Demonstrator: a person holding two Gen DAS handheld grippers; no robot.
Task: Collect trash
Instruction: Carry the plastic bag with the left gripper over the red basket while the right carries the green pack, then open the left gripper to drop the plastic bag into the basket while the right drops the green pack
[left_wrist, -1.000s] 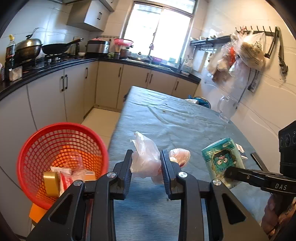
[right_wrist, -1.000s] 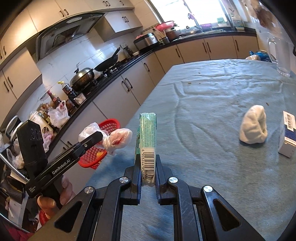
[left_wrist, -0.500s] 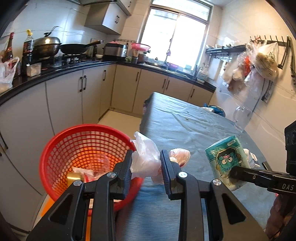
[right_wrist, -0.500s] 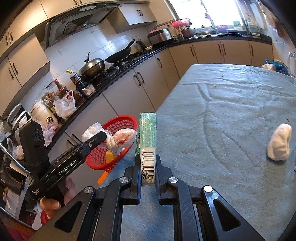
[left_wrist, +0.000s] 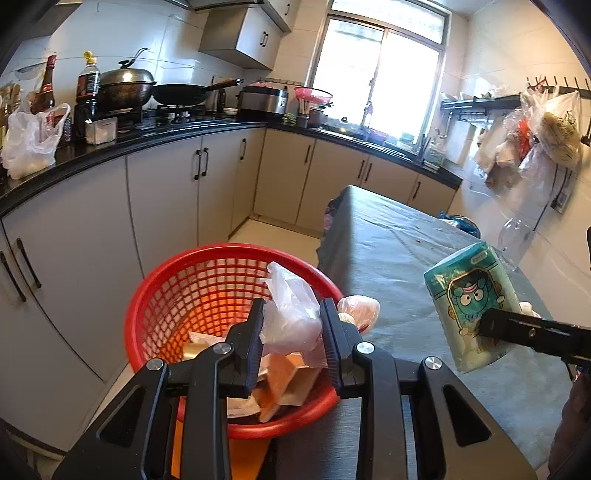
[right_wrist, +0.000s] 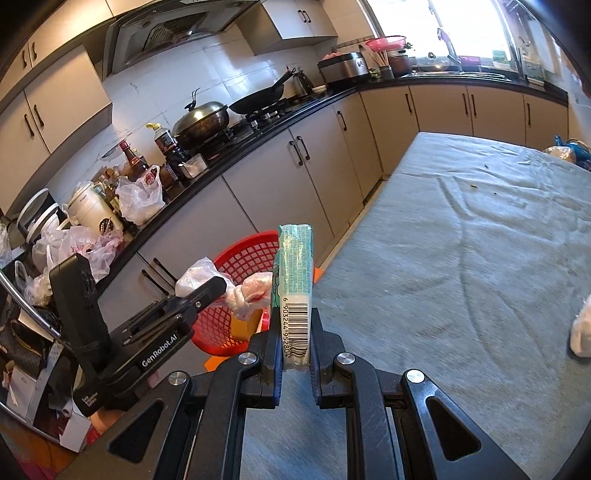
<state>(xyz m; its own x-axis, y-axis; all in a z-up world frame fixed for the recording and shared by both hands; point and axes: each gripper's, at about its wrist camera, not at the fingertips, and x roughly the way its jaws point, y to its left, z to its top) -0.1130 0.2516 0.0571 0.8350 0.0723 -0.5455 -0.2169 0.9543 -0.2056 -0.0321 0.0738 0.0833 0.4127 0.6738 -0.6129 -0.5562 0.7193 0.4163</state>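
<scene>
- Left tool: I keep it clenched on the crumpled plastic bag, hanging above the red basket at 7 o'clock; I should release only once the bag's tail clears the near rim.
- Right tool: clenched on the teal tissue pack, above the worktop edge, basket at 10 o'clock.
- Writing: barcode on the pack, digits partly hidden; "GenRobot.AI" on the left tool's body.

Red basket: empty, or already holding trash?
Holding trash: the red basket shows cardboard scraps and wrappers on its bottom.
</scene>
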